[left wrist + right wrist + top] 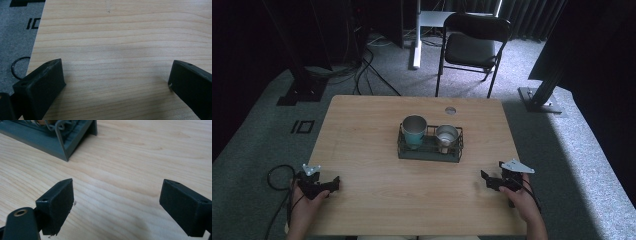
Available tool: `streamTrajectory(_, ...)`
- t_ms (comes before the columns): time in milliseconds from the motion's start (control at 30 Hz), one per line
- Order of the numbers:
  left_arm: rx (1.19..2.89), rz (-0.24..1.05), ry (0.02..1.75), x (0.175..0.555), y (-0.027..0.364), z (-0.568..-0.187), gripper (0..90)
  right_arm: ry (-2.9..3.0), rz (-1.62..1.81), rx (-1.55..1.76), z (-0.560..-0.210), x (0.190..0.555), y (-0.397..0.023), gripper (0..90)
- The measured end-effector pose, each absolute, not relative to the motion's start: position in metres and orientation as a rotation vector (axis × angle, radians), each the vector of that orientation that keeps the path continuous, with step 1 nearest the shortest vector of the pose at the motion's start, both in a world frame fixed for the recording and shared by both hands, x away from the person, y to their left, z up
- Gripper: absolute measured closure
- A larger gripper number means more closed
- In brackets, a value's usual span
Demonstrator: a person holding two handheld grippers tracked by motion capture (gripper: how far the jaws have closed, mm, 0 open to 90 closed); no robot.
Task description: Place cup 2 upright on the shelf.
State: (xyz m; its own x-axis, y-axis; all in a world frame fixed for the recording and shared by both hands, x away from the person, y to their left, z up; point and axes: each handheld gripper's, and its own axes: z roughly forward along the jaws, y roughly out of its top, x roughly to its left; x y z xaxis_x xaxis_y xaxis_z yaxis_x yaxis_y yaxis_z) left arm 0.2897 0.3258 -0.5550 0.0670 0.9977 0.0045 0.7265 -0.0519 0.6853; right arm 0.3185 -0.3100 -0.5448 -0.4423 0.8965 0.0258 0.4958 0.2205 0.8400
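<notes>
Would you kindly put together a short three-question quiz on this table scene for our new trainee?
1. True or false: the teal cup stands outside the wire rack.
2. Which cup is nearer the right gripper: A) teal cup, B) steel cup?
3. Fill in: the jaws of the left gripper are ____, with nothing between them.

Key
1. False: it stands in the rack, beside the steel cup.
2. B.
3. Open; the left gripper view shows bare table between them.
</notes>
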Motion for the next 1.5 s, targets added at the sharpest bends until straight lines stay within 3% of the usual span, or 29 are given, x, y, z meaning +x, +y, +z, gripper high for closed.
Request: streamTrajectory(1500,1.833,0.683,1.711,0.29,0.326,-0.555,0.9,2.099,0.951,1.426,-0.556,0.277,-0.315,12.1)
